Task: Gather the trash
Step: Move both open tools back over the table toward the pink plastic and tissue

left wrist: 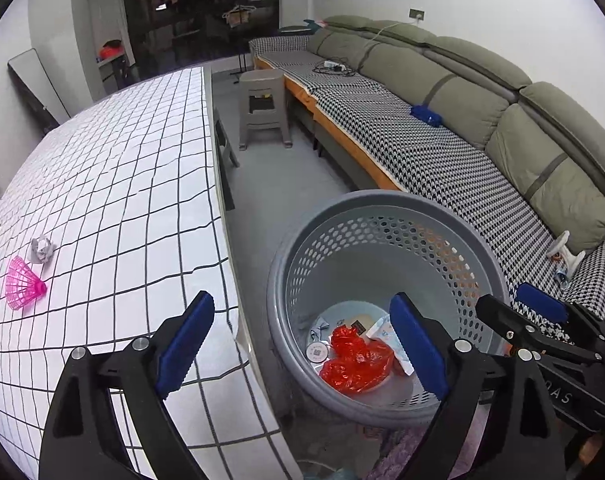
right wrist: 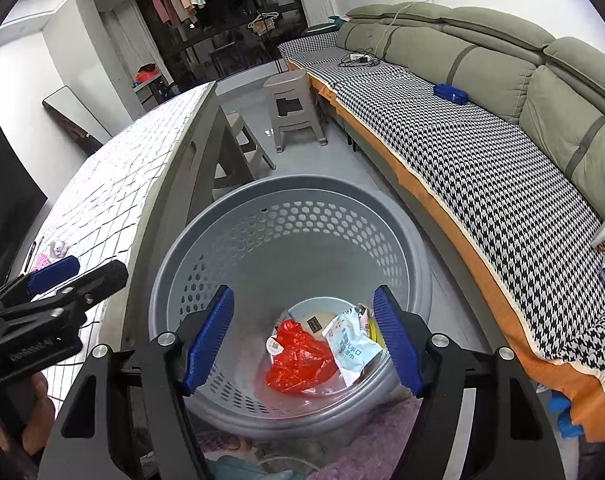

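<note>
Left claw (left wrist: 302, 344): wide, empty, beside basket (left wrist: 382, 200).
Right claw (right wrist: 302, 340): wide, empty, above basket; red bag (right wrist: 298, 360) lies inside.
Bench (left wrist: 102, 160): shuttlecock (left wrist: 22, 286), paper wad (left wrist: 42, 249) uncollected.

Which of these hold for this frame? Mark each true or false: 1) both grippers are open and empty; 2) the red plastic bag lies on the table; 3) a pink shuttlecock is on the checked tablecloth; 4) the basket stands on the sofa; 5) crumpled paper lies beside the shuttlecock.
1) True: the left gripper and right gripper both stand open with nothing between the pads.
2) False: the red plastic bag lies at the bottom of the grey basket.
3) True: the pink shuttlecock lies on the tablecloth.
4) False: the basket stands on the floor between table and sofa.
5) True: the crumpled paper lies right next to it.
</note>
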Tool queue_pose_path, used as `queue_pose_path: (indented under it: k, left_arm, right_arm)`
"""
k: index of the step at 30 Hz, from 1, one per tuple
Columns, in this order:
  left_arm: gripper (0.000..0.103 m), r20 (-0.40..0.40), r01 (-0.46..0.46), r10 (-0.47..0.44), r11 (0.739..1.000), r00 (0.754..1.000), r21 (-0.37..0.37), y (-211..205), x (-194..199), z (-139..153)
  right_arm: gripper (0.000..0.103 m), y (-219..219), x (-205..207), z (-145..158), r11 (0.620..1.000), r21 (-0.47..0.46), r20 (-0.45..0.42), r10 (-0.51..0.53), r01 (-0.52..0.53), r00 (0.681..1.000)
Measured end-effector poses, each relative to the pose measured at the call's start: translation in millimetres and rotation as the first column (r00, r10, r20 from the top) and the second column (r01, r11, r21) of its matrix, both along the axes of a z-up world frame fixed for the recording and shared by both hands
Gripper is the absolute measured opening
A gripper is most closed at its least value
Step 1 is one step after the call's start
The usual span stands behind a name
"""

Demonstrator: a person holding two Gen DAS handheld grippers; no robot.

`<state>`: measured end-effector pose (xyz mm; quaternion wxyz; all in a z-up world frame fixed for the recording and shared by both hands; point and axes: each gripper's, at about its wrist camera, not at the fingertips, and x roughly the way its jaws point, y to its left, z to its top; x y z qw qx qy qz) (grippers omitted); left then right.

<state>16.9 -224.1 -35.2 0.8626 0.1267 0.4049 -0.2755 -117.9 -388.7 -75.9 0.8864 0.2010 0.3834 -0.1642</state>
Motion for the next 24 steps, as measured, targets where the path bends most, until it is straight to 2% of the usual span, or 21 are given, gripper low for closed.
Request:
queue_pose_path:
  k: [3,14,24]
  left_arm:
    - [0.094,0.028,-0.012,0.012,1.0,1.0,-0.003,9.0,-3.4,7.3]
    - [0.095,0.063,-0.09,0.094,0.994,0.994,-0.057,62.6,-3.8,27.2]
    - [0.096,0.093,-0.229,0.235,0.971,0.967,-0.071,127.3,7.6,34.5]
  right_arm:
    - [0.069,6.5,-2.5,4.8,1.0,-0.005,0.012,0.005,-0.005,1.0]
    - [0.07,42.9,4.1,24.4,0.998,-0.033,0.059,0.055,-0.054,0.997]
    - [0.07,95.0,38.7,34.1,0.98,-0.044,0.084,0.195,-0.192,0.977]
